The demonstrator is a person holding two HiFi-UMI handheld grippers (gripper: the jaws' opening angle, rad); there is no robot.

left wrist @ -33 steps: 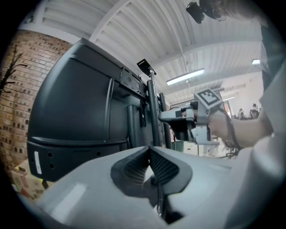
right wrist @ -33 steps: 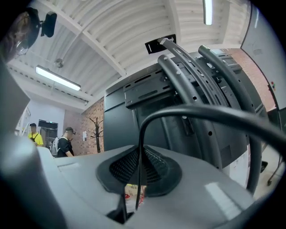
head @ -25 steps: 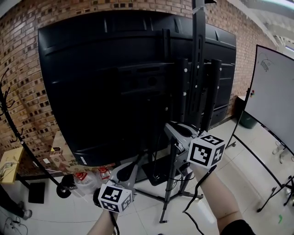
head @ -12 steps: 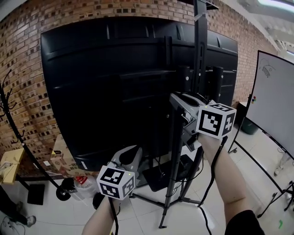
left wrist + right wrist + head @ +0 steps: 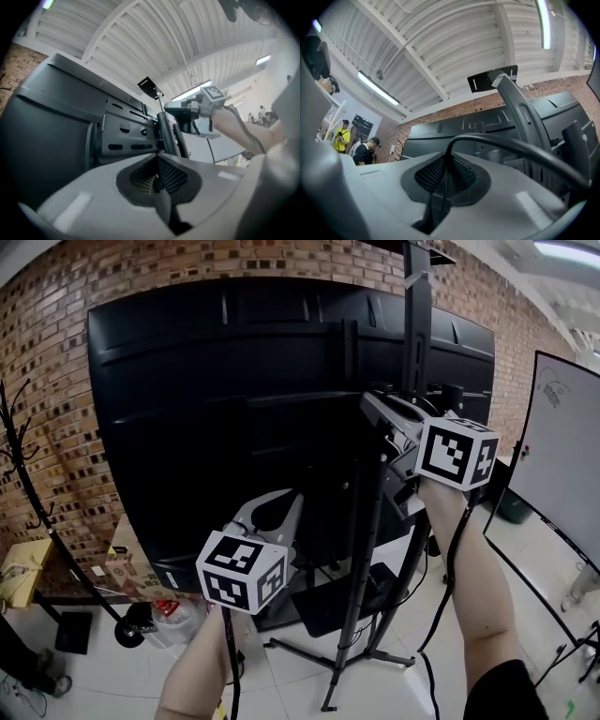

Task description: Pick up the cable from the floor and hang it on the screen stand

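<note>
Brick wall (image 5: 56, 381) and white tile floor (image 5: 534, 615) back a big black screen (image 5: 234, 409) on its stand (image 5: 417, 334). Right gripper (image 5: 449, 161) jaws pinch the thin black cable (image 5: 512, 142) up beside the stand post; left gripper (image 5: 157, 164) jaws are pressed together, nothing clearly between them. Cable looks light, limp and smooth, so it should drape easily but could slide off; best gripped mid-length.
</note>
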